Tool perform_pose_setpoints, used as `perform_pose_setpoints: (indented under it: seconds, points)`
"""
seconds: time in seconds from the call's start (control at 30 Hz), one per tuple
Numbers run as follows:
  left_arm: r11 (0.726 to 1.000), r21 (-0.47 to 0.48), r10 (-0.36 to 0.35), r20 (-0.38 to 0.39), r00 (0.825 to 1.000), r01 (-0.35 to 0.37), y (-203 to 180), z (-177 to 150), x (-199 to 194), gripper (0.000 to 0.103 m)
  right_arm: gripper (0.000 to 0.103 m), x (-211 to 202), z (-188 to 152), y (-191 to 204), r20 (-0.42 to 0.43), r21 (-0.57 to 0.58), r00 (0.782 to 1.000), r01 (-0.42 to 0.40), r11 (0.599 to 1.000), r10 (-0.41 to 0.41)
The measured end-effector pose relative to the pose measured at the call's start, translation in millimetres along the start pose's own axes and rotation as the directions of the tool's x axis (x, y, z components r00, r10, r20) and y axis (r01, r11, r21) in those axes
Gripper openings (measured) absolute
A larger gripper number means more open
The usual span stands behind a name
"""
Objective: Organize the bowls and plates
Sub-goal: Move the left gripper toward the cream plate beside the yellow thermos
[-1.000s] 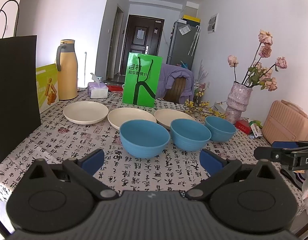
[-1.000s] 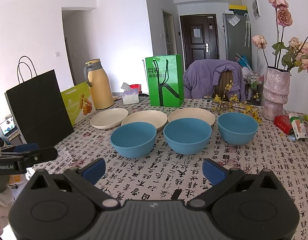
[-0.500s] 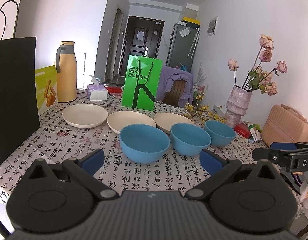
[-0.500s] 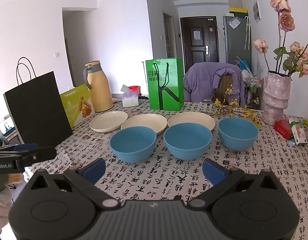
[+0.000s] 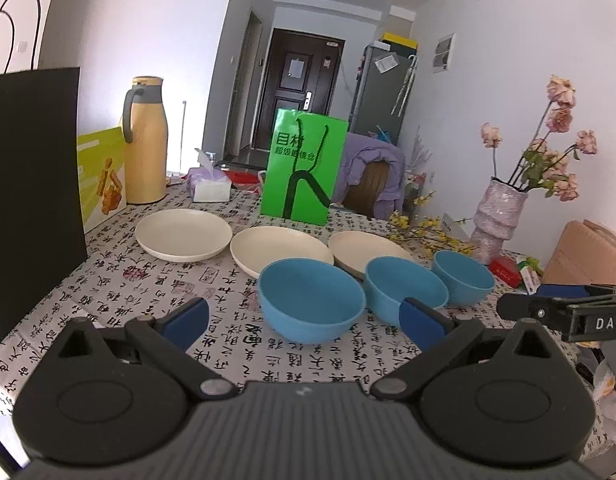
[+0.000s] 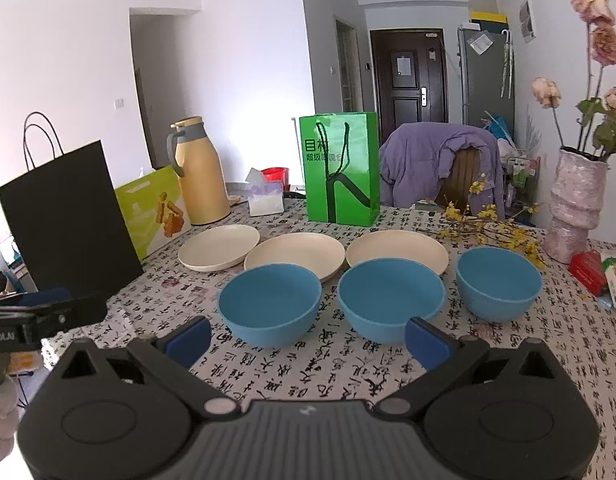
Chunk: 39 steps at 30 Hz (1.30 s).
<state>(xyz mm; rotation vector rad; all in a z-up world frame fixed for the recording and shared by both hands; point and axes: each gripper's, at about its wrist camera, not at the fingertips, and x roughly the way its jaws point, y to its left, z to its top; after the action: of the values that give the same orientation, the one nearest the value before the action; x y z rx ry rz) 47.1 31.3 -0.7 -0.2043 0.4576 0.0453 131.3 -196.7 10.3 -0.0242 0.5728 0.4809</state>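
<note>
left wrist view shows the left gripper [image 5: 304,320] with its jaws spread wide and holding nothing, poised above the table [image 5: 108,304] just short of the nearest blue bowl [image 5: 311,304]. the right gripper [image 6: 308,338] is likewise spread and empty in the right wrist view, facing the gap between the left bowl [image 6: 270,304] and the middle bowl [image 6: 391,302], with the third bowl [image 6: 498,282] off to the right. three cream plates [image 6: 294,255] lie in a row just behind the bowls, all resting on the patterned cloth. the bowls look matte, light and stiff, probably plastic or bamboo fibre, so they should lift easily; a pinch on the near rim, one finger inside and one outside, seems the surest hold. the plates are shallow with low rims, likely harder to get a finger under. the green bag [image 6: 340,168] stands close behind the plates, the black bag [image 6: 64,216] and thermos [image 6: 200,172] to the left, and the vase [image 6: 576,204] with loose yellow sprigs [image 6: 492,228] near the right bowl could be knocked.
</note>
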Motion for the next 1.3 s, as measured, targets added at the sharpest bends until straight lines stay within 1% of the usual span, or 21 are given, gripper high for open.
perform_pose_setpoints:
  seconds: [0.13,0.27,0.53,0.7,0.83,1.0,1.1,1.2,1.3]
  points:
    - [1.0,-0.02,0.022,-0.017,1.0,-0.022,9.0,4.3,12.8,0.103,0.103,21.3,10.0,1.4,-0.019,0.002,1.0,-0.014,1.0,0.014]
    - [0.998,-0.041,0.043,-0.022,0.999,-0.043,18.2,12.2,25.2,0.103,0.103,40.8,21.7,2.8,-0.02,0.002,1.0,-0.015,1.0,0.015]
    - [0.992,-0.09,0.086,-0.005,0.996,-0.087,38.2,34.0,46.4,0.103,0.103,81.2,50.3,7.4,-0.018,0.0,1.0,-0.023,1.0,0.023]
    - [0.986,-0.116,0.116,-0.007,0.993,-0.116,53.5,48.1,59.8,0.103,0.103,111.3,69.5,12.8,-0.011,0.002,1.0,-0.025,1.0,0.025]
    - [0.978,-0.154,0.143,0.0,0.99,-0.141,70.1,59.4,69.9,0.103,0.103,139.3,85.1,19.3,-0.01,-0.002,1.0,-0.03,1.0,0.03]
    - [0.963,-0.202,0.181,-0.007,0.984,-0.178,91.7,69.2,84.5,0.103,0.103,170.9,103.3,26.0,-0.013,0.011,0.995,-0.101,0.995,0.101]
    - [0.952,-0.235,0.203,-0.006,0.979,-0.199,104.1,74.8,92.8,0.103,0.103,188.8,112.0,30.6,-0.009,0.01,0.994,-0.108,0.994,0.108]
    - [0.938,-0.245,0.251,-0.002,0.968,-0.244,112.9,77.7,101.8,0.103,0.103,206.3,121.1,34.2,-0.008,0.02,0.994,-0.109,0.994,0.109]
    - [0.928,-0.269,0.266,-0.014,0.964,-0.26,123.6,79.1,111.2,0.103,0.103,222.8,128.9,35.6,-0.02,0.027,0.993,-0.116,0.993,0.116]
